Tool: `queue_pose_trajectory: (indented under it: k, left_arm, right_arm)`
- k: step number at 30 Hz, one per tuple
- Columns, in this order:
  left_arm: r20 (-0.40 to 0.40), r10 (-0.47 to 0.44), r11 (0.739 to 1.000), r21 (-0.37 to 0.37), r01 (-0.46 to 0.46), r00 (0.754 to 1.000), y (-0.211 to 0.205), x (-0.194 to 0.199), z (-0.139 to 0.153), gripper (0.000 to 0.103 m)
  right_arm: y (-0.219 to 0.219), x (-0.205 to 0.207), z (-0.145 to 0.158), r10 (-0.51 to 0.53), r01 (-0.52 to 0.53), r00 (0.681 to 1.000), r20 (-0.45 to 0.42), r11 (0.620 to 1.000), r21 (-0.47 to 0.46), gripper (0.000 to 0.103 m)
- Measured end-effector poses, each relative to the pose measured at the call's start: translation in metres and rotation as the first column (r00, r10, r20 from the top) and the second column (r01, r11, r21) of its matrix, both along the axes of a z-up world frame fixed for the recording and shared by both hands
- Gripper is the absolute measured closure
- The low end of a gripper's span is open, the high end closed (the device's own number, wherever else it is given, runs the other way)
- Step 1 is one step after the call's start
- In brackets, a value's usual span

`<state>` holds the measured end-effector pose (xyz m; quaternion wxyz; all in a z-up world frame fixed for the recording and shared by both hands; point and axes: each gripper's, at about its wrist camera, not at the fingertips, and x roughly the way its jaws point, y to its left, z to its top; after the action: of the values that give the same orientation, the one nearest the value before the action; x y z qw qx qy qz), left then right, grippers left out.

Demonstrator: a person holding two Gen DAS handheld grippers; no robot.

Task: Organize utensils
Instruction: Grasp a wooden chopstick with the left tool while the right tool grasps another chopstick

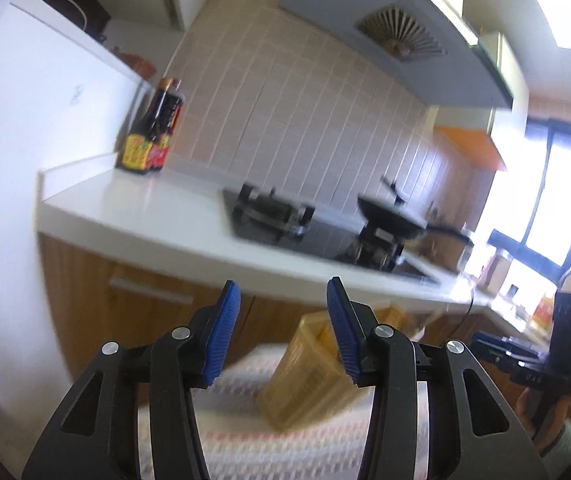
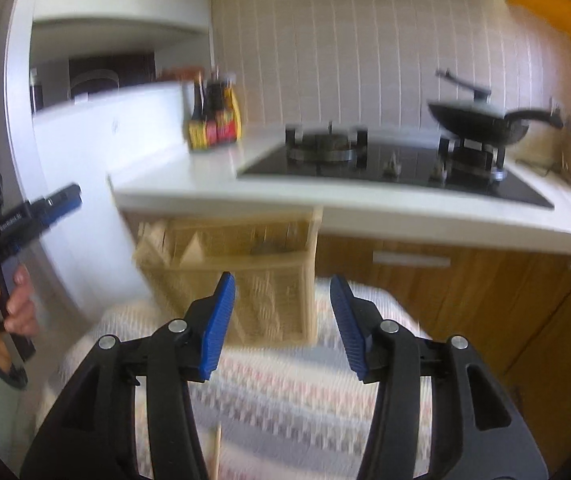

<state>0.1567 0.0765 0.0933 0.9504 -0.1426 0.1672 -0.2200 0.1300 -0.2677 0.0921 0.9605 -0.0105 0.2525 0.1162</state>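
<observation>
Left gripper (image 1: 283, 308) and right gripper (image 2: 283, 304): blue-padded jaws spread on both, nothing between them. Below them, a cloth-covered surface with a pale woven pattern (image 2: 285, 392). On it, beyond the fingertips, stands the pale wooden slatted utensil box (image 2: 237, 276); its contents are blurred. Behind: white countertop (image 2: 213, 184), black gas hob (image 2: 385, 168), dark frying pan (image 2: 481, 122), dark sauce bottles with yellow-red labels (image 2: 215, 114).

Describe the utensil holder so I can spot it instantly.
Find the white kitchen counter with the black gas hob. In front of it, below its edge, a striped cloth covers a surface. On that cloth stands the pale wooden slatted box, the only light wood container there, with compartments open at the top.
</observation>
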Motion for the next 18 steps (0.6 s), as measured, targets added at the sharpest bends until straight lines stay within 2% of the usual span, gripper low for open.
queue_pose_trajectory:
  k: [2, 4, 8, 11, 12, 14, 16, 18]
  left_arm:
    - [-0.055, -0.011, 0.999, 0.034, 0.013, 0.998, 0.000, -0.009, -0.005, 0.060]
    - [-0.144, -0.046, 0.996, 0.069, 0.057, 0.989, -0.004, -0.021, -0.014, 0.060]
    - [-0.304, -0.093, 0.979, 0.148, 0.143, 0.948, -0.020, -0.036, -0.035, 0.060]
    - [-0.429, -0.106, 0.942, 0.246, 0.229, 0.897, -0.041, -0.048, -0.057, 0.060]
    - [-0.474, -0.125, 0.920, 0.273, 0.281, 0.872, -0.051, -0.054, -0.068, 0.060]
    - [-0.520, -0.139, 0.894, 0.300, 0.333, 0.843, -0.059, -0.060, -0.081, 0.060]
    - [-0.579, -0.155, 0.862, 0.317, 0.396, 0.801, -0.070, -0.067, -0.098, 0.060]
    - [-0.627, -0.150, 0.841, 0.326, 0.432, 0.765, -0.078, -0.070, -0.111, 0.060]
  right_arm:
    - [0.007, -0.003, -0.007, 0.009, -0.013, 0.996, -0.090, 0.999, -0.052, 0.057]
    - [0.016, -0.005, -0.018, 0.016, -0.035, 0.977, -0.210, 0.996, -0.084, 0.057]
    - [0.029, -0.004, -0.047, 0.027, -0.071, 0.891, -0.454, 0.994, -0.081, 0.057]
    - [0.035, -0.006, -0.070, 0.062, -0.102, 0.808, -0.586, 0.994, -0.035, 0.057]
    - [0.036, -0.007, -0.078, 0.065, -0.105, 0.784, -0.618, 0.994, -0.028, 0.057]
    - [0.040, -0.011, -0.089, 0.072, -0.115, 0.752, -0.655, 0.993, -0.024, 0.060]
    - [0.046, -0.016, -0.103, 0.081, -0.140, 0.706, -0.703, 0.990, -0.027, 0.067]
    - [0.052, -0.021, -0.112, 0.072, -0.149, 0.679, -0.730, 0.988, -0.041, 0.068]
